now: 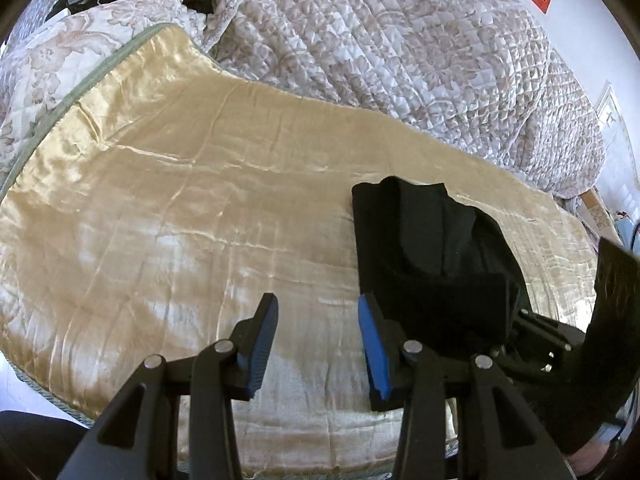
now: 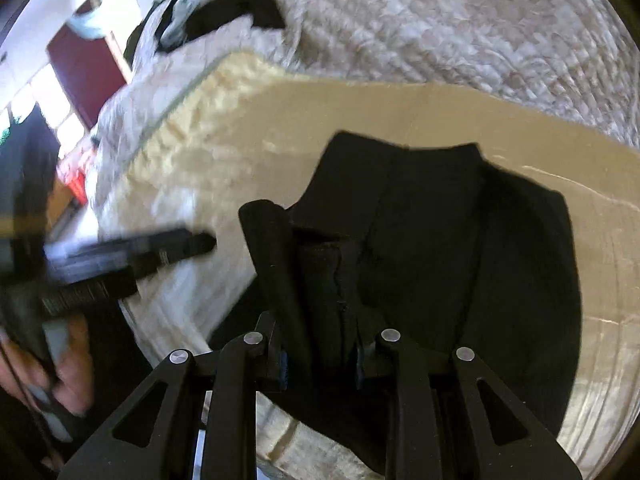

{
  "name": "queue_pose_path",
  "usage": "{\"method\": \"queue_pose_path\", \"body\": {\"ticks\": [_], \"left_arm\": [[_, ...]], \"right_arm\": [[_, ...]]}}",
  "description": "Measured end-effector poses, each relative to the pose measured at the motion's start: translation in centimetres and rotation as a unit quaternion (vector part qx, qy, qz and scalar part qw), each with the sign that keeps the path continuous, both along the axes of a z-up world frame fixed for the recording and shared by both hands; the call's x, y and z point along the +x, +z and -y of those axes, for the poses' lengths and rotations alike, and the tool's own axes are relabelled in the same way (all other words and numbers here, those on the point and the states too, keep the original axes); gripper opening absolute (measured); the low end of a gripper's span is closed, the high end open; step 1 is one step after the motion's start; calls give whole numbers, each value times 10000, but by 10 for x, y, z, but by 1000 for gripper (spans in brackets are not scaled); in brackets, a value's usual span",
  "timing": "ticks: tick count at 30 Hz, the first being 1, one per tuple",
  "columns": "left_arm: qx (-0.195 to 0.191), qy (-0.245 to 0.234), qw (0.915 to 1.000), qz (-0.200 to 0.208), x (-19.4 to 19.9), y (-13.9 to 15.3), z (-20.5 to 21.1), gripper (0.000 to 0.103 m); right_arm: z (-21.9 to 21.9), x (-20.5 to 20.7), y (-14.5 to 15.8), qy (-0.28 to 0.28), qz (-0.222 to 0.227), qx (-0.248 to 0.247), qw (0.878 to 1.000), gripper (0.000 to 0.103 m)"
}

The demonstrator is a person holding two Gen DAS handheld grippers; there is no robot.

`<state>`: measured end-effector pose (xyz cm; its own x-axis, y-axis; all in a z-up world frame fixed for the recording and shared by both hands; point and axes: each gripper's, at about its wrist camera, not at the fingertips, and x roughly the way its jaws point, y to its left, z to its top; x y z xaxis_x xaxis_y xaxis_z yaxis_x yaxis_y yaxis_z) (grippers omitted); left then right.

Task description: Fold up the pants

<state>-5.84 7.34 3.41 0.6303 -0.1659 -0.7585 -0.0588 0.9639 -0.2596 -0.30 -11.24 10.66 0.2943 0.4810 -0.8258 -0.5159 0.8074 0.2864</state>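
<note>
Jaws of the right gripper (image 2: 320, 354) are closed on a thick bunched fold of the black pants (image 2: 432, 248), which fills the gap between the blue pads; those of the left gripper (image 1: 318, 344) stand wide apart with nothing between them, over bare cloth just left of the garment.

In the left wrist view the pants (image 1: 432, 256) lie as a folded dark bundle on the right part of the cream satin blanket (image 1: 168, 184), its long axis running from the near edge of the bed away toward the quilt, with one straight side edge facing left. A flap at the far end is turned up and shows layered folds. Which end is the waistband cannot be made out, since the fabric is uniformly black and the near end is hidden behind the right gripper's fingers.

The right wrist view is motion-blurred; the left gripper (image 2: 132, 260) appears there as a smeared dark shape at the left.

A broad stretch of blanket lies open to the left of the pants. The floral quilt (image 1: 400, 40) is heaped along the far side, with pillows (image 1: 60, 52) at the far left corner.
</note>
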Motion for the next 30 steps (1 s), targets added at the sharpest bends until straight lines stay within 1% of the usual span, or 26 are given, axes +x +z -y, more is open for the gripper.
{"method": "queue_pose_path", "body": {"ticks": [2,4,5,7,9,10,12,13,14,15,16,17,18,19,20,21,23,25,26,28,30], "left_arm": [[6,5,10000,3,-1,0,0,44],[-13,25,10000,13,-1,0,-2,44],[-14,44,10000,19,-2,0,-4,44],[-11,74,10000,31,-2,2,-7,44],[10,85,9999,59,-1,4,-8,44],[28,83,9999,72,-1,5,-9,44],[43,73,9999,87,1,7,-8,44],[45,56,9999,98,2,8,-8,44],[54,42,9999,106,4,9,-7,44],[66,22,9999,120,5,10,-5,44],[68,-7,9999,136,7,11,-3,44],[64,-41,9999,148,9,13,-1,44],[59,-84,9998,164,11,14,2,44],[56,-122,9998,178,14,15,5,44],[54,-171,9997,190,17,17,8,44],[47,-228,9995,207,21,19,13,44],[50,-336,9992,232,27,21,22,44],[59,-481,9985,273,36,24,33,44],[66,-560,9980,296,41,26,39,44],[86,-720,9969,320,53,27,52,44],[148,-862,9956,332,64,26,64,44]], "right_arm": [[2,-3,1,52,-57,175,9998,43],[2,-5,4,147,-201,262,9993,52],[1,-7,7,161,-220,253,9993,52],[3,-11,18,194,-207,414,9987,52],[12,-15,34,242,-96,842,9961,52],[15,-17,38,232,-48,918,9955,52],[28,-17,47,26,140,1100,9938,52],[40,-15,47,-228,210,1191,9924,52],[47,-12,45,-416,203,1189,9918,52],[58,-6,35,-774,114,999,9919,52],[62,-4,27,-936,28,831,9921,51],[66,0,11,-1069,-183,615,9922,40],[65,2,-3,-1055,-435,480,9923,34],[63,1,-8,-989,-501,426,9929,32],[59,-3,-4,-816,-338,406,9953,32],[56,-2,0,-631,-414,567,9955,31],[57,2,7,-555,-499,859,9935,30],[63,12,19,-716,-203,699,9948,30],[72,22,22,-911,-121,661,9936,30],[84,41,20,-1169,-117,512,9918,30],[92,59,14,-1355,-108,229,9905,30]]}}
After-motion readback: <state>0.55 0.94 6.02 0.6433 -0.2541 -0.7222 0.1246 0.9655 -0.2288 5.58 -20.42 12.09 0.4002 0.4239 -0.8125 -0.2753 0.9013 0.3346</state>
